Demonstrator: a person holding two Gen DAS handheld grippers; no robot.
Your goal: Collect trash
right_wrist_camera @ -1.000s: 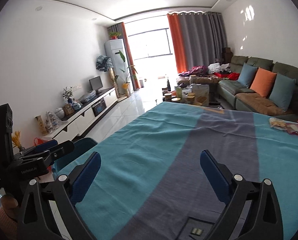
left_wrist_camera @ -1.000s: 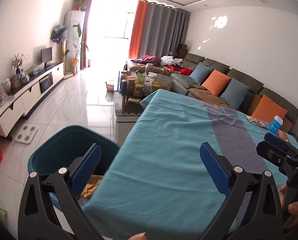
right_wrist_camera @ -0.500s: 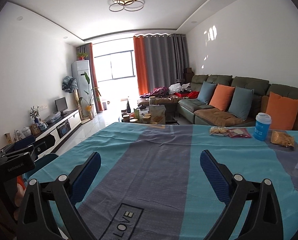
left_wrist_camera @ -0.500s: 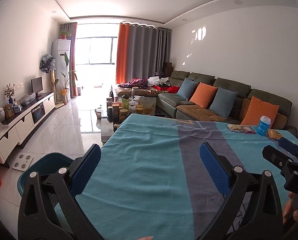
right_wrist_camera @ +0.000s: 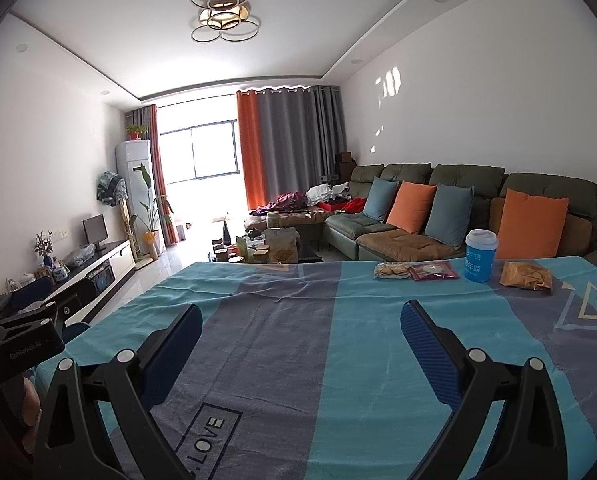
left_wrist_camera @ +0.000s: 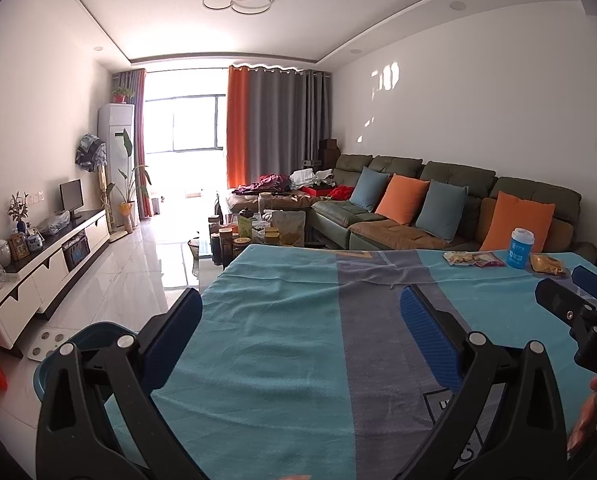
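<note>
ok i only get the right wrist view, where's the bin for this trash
Observer: A teal bin stands on the floor, off the left edge of the tablecloth.
Operator: left gripper holding anything
Observer: No, the left gripper is over the tablecloth with its jaws open and empty.
Operator: anything else down by the bin
Observer: A white scale lies on the floor just beyond it.

The left gripper [left_wrist_camera: 298,336] and the right gripper [right_wrist_camera: 300,338] both hover level side by side, blue-padded jaws spread wide apart, gripping nothing.
</note>
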